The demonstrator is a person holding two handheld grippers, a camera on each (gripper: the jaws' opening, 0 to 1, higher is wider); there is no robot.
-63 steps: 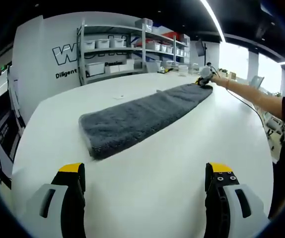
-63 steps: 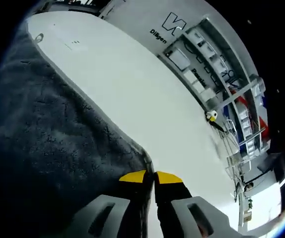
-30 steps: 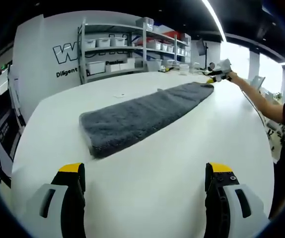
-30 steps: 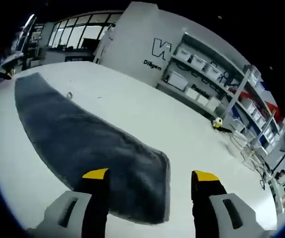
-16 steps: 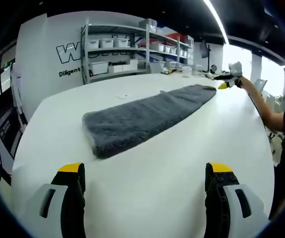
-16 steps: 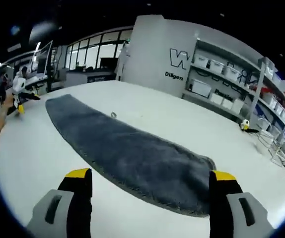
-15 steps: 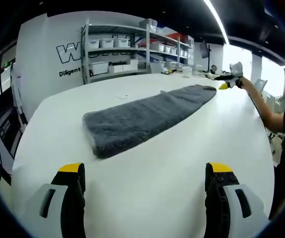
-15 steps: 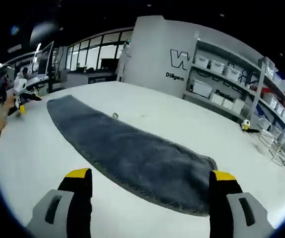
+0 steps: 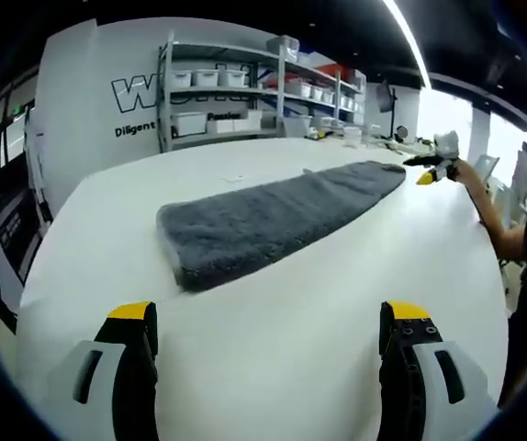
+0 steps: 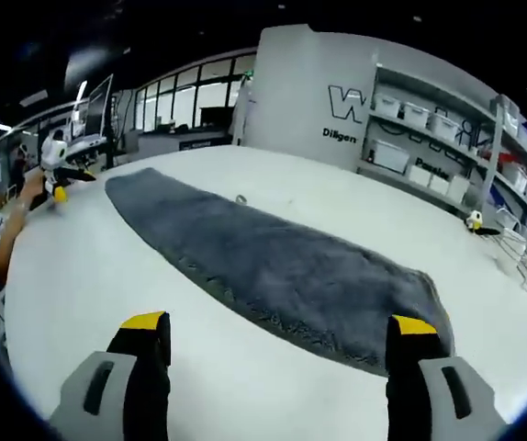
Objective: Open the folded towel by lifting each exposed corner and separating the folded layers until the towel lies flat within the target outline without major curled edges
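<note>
Bright, even ceiling-strip light [image 9: 409, 41]; sharp centre, fisheye bending and blur at edges.

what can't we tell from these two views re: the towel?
- Fold layers: the towel reads as one fuzzy grey strip; seams too fine to see.
- Target outline: none discernible on the white table.
- Small object beside the towel: too small to identify.
- Wall lettering: cut off by the shelving.

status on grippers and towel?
Left gripper open, empty. Right gripper open, off the towel. Towel a long folded strip on the table. Nothing in the way.
</note>
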